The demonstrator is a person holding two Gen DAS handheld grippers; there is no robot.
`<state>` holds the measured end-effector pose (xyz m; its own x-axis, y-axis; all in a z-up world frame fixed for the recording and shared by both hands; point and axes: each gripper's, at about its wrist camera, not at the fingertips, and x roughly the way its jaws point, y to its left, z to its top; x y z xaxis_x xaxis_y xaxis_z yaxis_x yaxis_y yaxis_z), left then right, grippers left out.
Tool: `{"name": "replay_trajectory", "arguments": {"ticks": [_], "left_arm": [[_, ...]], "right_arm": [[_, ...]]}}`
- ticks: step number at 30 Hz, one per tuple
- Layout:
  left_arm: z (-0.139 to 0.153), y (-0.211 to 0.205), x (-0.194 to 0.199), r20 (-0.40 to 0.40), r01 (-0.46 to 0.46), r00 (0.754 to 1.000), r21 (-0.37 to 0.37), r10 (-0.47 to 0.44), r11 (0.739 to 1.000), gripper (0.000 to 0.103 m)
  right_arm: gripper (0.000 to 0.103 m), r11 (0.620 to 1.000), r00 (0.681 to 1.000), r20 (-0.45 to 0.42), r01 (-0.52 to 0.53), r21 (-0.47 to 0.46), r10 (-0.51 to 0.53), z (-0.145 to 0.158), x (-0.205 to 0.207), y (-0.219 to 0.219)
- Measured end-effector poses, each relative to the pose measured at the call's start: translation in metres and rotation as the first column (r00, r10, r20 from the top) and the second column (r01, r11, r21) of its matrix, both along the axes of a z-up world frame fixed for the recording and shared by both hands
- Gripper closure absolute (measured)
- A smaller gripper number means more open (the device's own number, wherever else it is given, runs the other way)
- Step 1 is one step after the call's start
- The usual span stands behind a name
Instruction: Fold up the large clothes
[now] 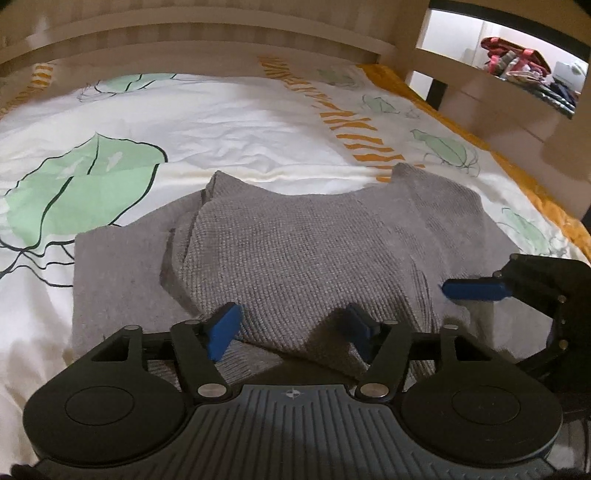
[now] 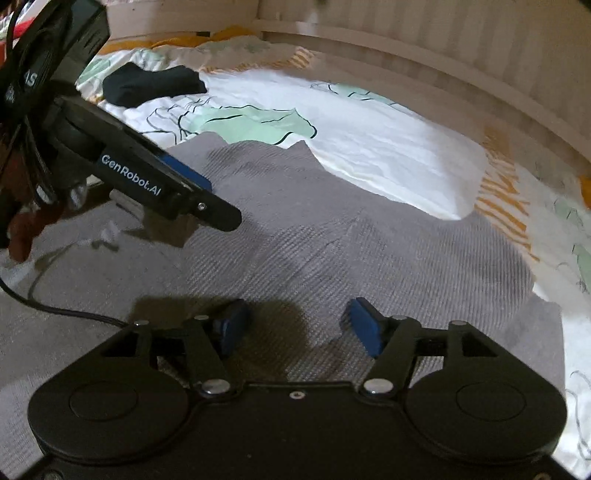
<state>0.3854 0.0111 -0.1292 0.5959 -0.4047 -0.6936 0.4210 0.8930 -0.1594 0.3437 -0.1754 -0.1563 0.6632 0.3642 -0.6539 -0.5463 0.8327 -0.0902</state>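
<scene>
A grey knitted garment (image 1: 295, 251) lies partly folded on the bed, with a layer folded over and a flat panel sticking out at the left. It fills the middle of the right wrist view (image 2: 332, 240). My left gripper (image 1: 291, 332) is open just above its near edge, holding nothing. My right gripper (image 2: 299, 328) is open over the garment's near part, also empty. The right gripper shows at the right edge of the left wrist view (image 1: 476, 290). The left gripper shows at the upper left of the right wrist view (image 2: 207, 199).
The bed sheet (image 1: 221, 122) is white with green leaf and orange prints. A wooden bed frame (image 1: 207, 33) runs along the far side. A black garment (image 2: 151, 86) lies at the far end. A shelf with folded clothes (image 1: 524, 70) is at the right. A cable (image 2: 62, 314) trails left.
</scene>
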Motion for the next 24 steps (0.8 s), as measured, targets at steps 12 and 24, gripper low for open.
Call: {"name": "replay_trajectory", "arguments": {"ticks": [12,24], "left_arm": [[0.015,0.022,-0.021,0.142,-0.076,0.986,-0.067,0.085,0.995,0.02],[0.061,0.063,-0.106,0.168,-0.21,0.949,-0.298,0.268,0.931,0.007]], "right_arm": [[0.012,0.953,0.996,-0.005,0.082,0.293,-0.084,0.021,-0.002,-0.043],[0.008,0.801,0.959,-0.071,0.267,0.535,-0.273,0.072,-0.064,-0.119]]}}
